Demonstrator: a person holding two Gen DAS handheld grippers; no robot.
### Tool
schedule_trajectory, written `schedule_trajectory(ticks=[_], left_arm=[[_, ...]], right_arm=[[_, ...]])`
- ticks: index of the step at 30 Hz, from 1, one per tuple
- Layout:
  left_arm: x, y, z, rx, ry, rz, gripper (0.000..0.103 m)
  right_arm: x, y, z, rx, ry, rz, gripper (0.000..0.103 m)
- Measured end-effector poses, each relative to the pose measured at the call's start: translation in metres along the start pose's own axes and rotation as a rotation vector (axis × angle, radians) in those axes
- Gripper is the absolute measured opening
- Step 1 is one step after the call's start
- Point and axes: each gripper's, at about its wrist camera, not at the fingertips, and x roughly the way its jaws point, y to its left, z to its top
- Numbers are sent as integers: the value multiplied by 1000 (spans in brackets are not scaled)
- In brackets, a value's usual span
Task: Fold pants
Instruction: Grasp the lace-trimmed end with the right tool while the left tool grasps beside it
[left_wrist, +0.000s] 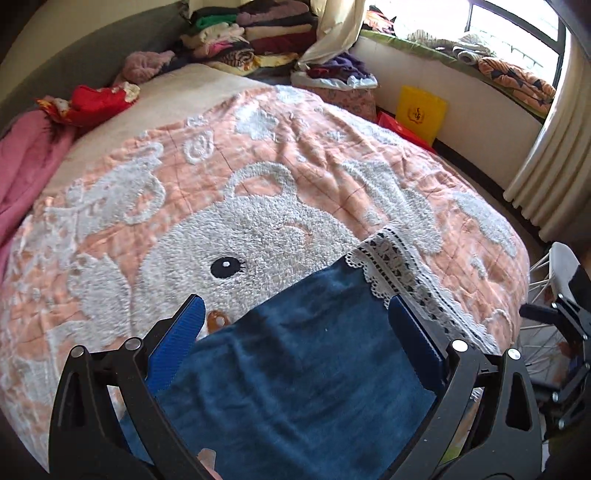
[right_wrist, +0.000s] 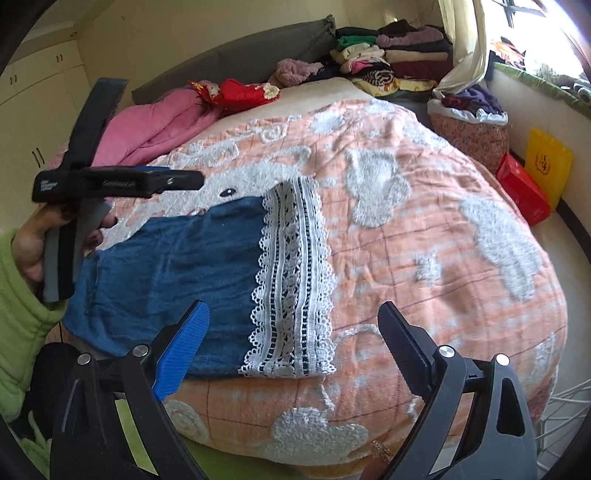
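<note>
The pants (right_wrist: 177, 266) are blue denim with a white lace hem (right_wrist: 291, 280). They lie folded flat on an orange blanket with white bear patterns (right_wrist: 424, 236). My left gripper (left_wrist: 295, 314) is open just above the blue cloth, with the lace hem (left_wrist: 399, 273) beyond its right finger. It also shows in the right wrist view (right_wrist: 110, 184), held at the pants' left end. My right gripper (right_wrist: 291, 325) is open and empty, hovering over the lace hem's near edge.
Stacks of folded clothes (right_wrist: 388, 59) sit at the bed's far end. A pink quilt (right_wrist: 147, 125) and a red item (right_wrist: 243, 90) lie at the far left. A yellow bag (right_wrist: 546, 162) and a red box (right_wrist: 521, 188) stand by the wall on the right.
</note>
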Motion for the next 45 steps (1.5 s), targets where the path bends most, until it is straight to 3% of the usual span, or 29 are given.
schedule_trajectory(ticks=[7, 14, 19, 21, 22, 25, 29, 33, 35, 39, 43, 44, 45], left_arm=[[35, -3, 5, 47, 30, -40, 93], [65, 0, 5, 28, 66, -73, 93], [74, -1, 5, 23, 74, -108, 79], [77, -4, 5, 22, 80, -130, 60], [79, -6, 6, 22, 87, -150, 57], [83, -14, 6, 53, 94, -172, 55], [90, -19, 7, 72, 108, -172, 55], [98, -16, 10, 52, 115, -198, 62], [99, -17, 10, 54, 117, -201, 62], [96, -23, 12, 82, 146, -198, 51], [99, -23, 9, 79, 127, -203, 52], [100, -23, 8, 76, 125, -200, 51], [100, -23, 8, 73, 127, -198, 44]], right_arm=[[22, -2, -9, 18, 44, 32, 92], [35, -9, -13, 50, 66, 49, 92], [38, -15, -12, 67, 67, 77, 92], [39, -16, -13, 77, 71, 97, 92], [40, -16, -14, 81, 72, 107, 90], [41, -15, -14, 89, 75, 144, 71], [50, -17, -14, 97, 87, 157, 70], [59, -17, -12, 109, 84, 177, 66], [58, -15, -11, 102, 79, 216, 49], [63, -18, -12, 113, 72, 250, 49], [69, -19, -10, 130, 66, 271, 50], [70, -19, -9, 131, 65, 273, 47], [69, -19, -8, 129, 64, 274, 43]])
